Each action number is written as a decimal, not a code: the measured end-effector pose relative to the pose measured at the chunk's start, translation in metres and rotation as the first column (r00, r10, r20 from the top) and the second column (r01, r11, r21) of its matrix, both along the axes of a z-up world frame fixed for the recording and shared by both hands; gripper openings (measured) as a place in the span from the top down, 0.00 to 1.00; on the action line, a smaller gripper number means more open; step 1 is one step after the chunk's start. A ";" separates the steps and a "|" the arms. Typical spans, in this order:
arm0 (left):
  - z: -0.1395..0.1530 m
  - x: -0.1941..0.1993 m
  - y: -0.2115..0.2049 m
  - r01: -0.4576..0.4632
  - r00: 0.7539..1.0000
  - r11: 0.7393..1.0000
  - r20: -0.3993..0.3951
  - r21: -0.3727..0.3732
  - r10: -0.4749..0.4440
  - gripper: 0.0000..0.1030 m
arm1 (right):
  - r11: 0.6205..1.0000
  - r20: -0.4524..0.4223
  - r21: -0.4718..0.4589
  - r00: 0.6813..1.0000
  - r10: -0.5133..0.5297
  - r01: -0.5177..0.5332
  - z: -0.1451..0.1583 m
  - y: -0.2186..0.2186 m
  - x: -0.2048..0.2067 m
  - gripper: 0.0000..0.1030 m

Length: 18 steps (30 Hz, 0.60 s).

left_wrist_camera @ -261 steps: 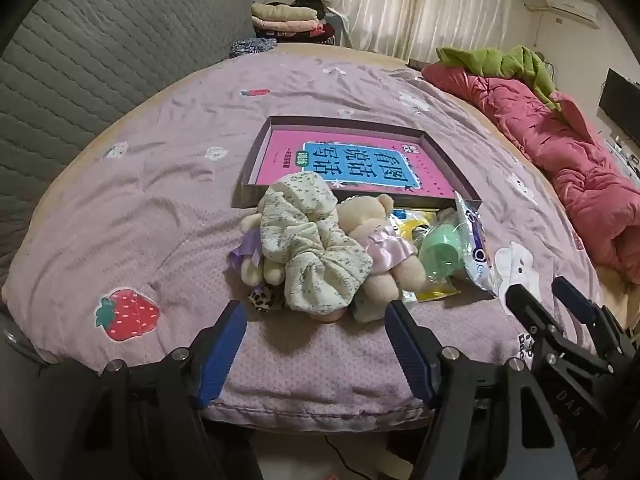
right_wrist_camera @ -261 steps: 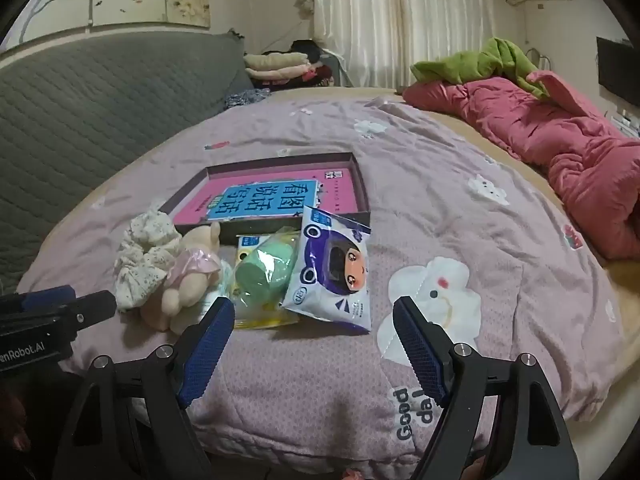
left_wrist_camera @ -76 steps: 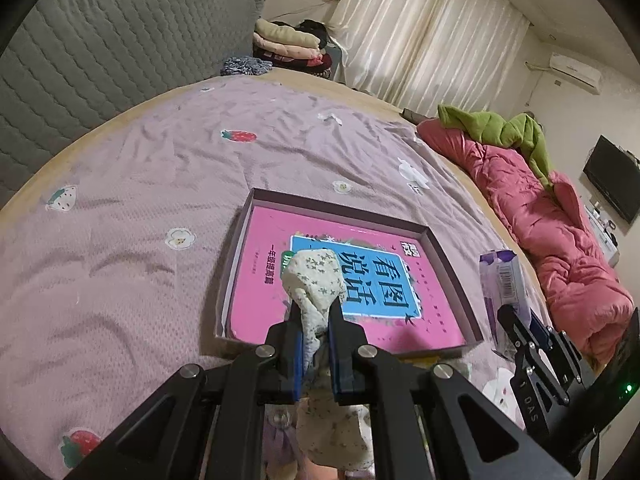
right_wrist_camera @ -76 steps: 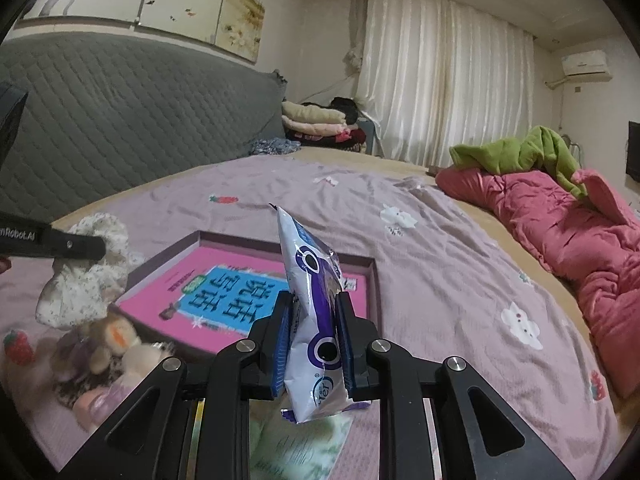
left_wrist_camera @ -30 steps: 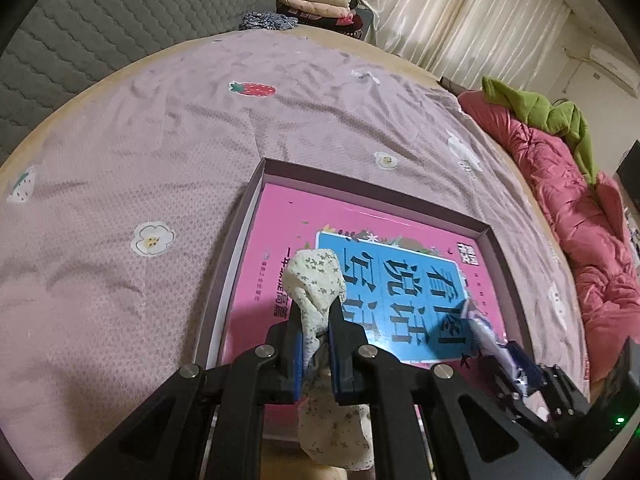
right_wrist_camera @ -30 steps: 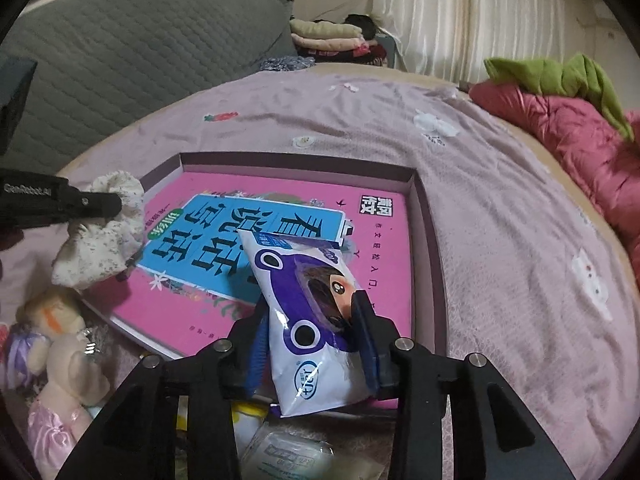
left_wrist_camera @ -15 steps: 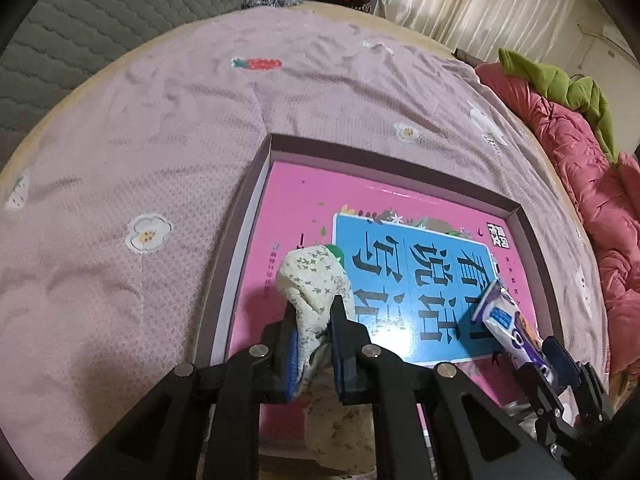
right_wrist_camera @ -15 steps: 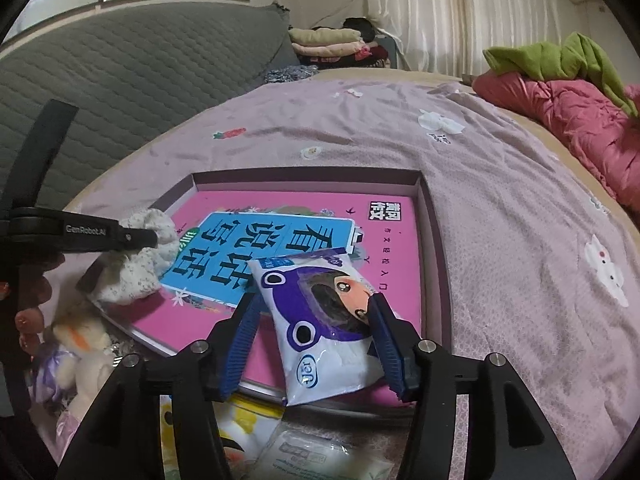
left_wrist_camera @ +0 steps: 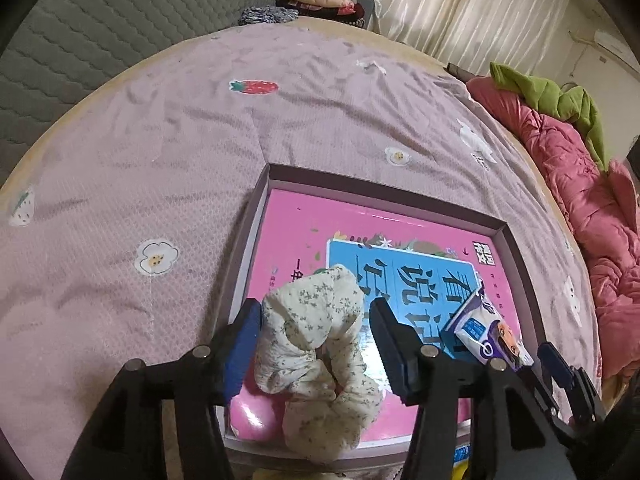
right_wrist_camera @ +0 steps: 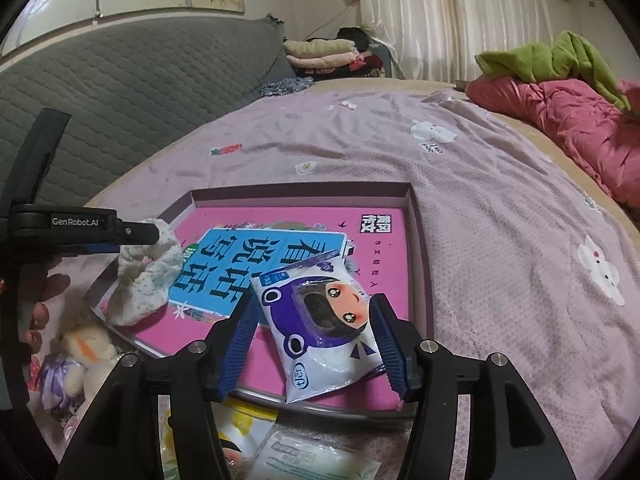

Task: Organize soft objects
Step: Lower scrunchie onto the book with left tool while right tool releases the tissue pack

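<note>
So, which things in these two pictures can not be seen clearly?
- Left wrist view: the lower end of the floral scrunchie is cut off by the bottom edge; the left tongs stand open around it.
- Right wrist view: the packets below the tray are hidden behind the right tongs and cut by the edge.
- Right wrist view: the plush bear is blurred and partly hidden by the left handle.

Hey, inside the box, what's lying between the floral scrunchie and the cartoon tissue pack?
Only the bare pink and blue book cover lies between the floral scrunchie and the tissue pack; the right wrist view shows it best.
</note>
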<state>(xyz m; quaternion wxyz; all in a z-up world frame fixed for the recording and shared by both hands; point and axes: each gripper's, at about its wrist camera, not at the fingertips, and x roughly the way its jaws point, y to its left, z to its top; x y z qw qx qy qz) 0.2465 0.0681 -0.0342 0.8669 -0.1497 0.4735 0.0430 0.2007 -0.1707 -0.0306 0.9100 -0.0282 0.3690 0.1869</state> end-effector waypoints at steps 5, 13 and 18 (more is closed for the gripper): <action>0.005 -0.006 0.000 -0.003 1.000 1.000 0.010 0.014 0.002 0.46 | 1.000 0.008 -0.003 1.000 -0.007 0.007 0.002 -0.003 -0.001 0.36; 0.018 -0.020 -0.008 0.025 0.997 0.999 0.068 0.024 -0.027 0.46 | 1.000 0.032 -0.018 0.999 -0.016 0.016 0.006 -0.004 -0.003 0.34; 0.026 -0.033 -0.006 0.028 0.995 1.000 0.093 0.009 -0.028 0.45 | 1.000 0.054 -0.018 0.998 -0.021 0.022 0.010 -0.006 -0.006 0.30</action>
